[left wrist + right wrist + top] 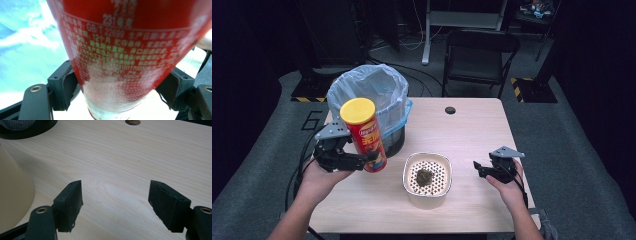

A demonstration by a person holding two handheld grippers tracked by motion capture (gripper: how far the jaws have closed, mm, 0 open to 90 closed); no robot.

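Two grippers over a pale wood table. Left gripper clamped on the lower part of a red chip can, yellow lid up, can tilted a bit, held off the tabletop just in front of the bin. In the left gripper view the black pads press both sides of the can; fine white print on glossy red, a strip of clear/silver base below the pads (print blurred, can't read).

Right gripper low over the table's right part, jaws apart w/ nothing between; bare wood grain shows in the gap in the right gripper view. Right gripper pads look matte, rubbery, edges a bit frayed.

Around:
- Bin: round, dark, lined w/ thin bluish-clear plastic bag, crinkled, bag rim folded over the top. Sits at back left, directly behind the can.
- Bowl: cream, rounded-square, perforated insert inside w/ a dark lump in the middle. Between the two hands, near the front edge, apart from both grippers. Its smooth beige wall shows at left in the right gripper view.
- Cable hole in the tabletop, back centre.
- Folding chair, black, on grey floor behind the table.

Nothing stands between can and bin opening.
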